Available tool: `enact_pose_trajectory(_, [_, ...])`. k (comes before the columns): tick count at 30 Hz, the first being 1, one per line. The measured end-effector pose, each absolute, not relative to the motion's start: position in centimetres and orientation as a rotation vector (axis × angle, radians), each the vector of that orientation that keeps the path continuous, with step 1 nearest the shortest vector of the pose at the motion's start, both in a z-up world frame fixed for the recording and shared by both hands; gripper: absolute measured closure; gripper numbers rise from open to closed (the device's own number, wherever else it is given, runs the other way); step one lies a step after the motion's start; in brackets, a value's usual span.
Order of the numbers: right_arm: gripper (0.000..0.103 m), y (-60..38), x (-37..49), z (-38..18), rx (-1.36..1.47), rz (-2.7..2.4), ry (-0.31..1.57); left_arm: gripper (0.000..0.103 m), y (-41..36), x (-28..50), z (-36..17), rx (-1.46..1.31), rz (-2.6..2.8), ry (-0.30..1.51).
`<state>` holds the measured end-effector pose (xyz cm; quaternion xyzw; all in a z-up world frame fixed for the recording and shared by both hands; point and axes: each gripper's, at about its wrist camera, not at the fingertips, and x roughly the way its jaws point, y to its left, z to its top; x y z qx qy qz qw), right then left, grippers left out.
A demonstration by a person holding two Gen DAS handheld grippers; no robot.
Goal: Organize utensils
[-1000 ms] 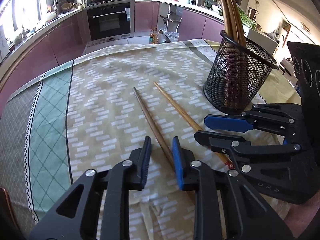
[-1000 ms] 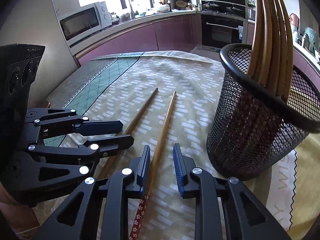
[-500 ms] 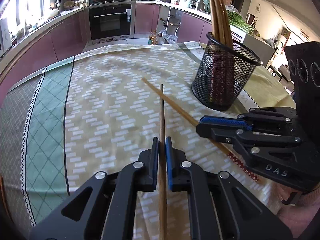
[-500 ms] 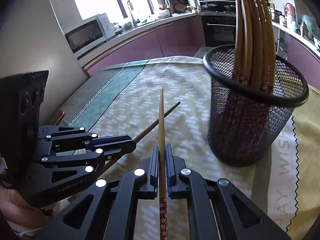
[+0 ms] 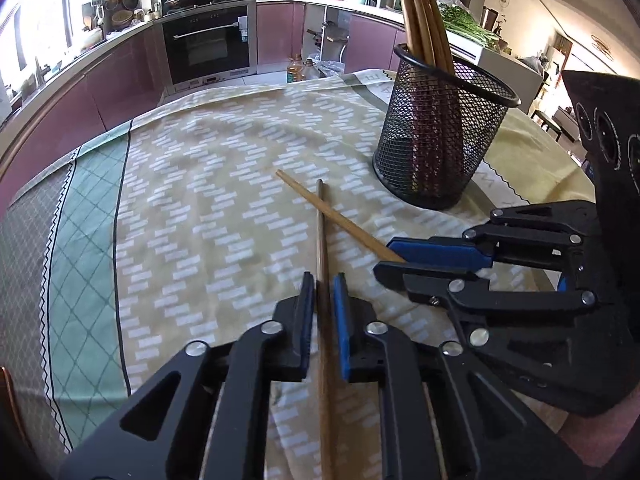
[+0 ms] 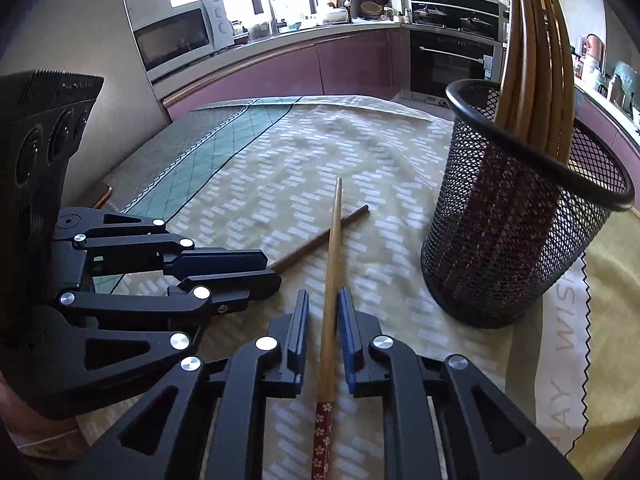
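Two wooden chopsticks lie crossed on the patterned tablecloth. My left gripper point(image 5: 321, 289) straddles the darker chopstick point(image 5: 320, 232), jaws slightly apart around it with a thin gap on each side. My right gripper point(image 6: 323, 307) straddles the lighter chopstick point(image 6: 333, 248), which has a red flowered end; its jaws stand a little apart from it too. Each gripper shows in the other's view: the right gripper point(image 5: 404, 262) and the left gripper point(image 6: 264, 270). A black mesh holder point(image 5: 440, 136) point(image 6: 520, 216) with several chopsticks stands upright to the right.
The tablecloth point(image 5: 192, 208) has a green checked band on the left. Kitchen counters, an oven point(image 5: 208, 44) and a microwave point(image 6: 180, 40) lie beyond the table's far edge.
Half a second ago both grippers were shut tight on their chopsticks; now both jaws have parted slightly and the chopsticks lie crossed on the cloth. The holder appears nearer.
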<state>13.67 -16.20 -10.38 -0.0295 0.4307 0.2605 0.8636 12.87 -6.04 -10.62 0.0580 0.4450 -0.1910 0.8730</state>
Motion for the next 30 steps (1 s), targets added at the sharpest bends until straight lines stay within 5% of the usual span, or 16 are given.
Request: enact_pose_trajectory(30, [0.097,-19.4,10.9,-6.9,0.092,0.632,0.802,0.096,-3.7,10.1,-4.1,-0.022,-0.465,0.771])
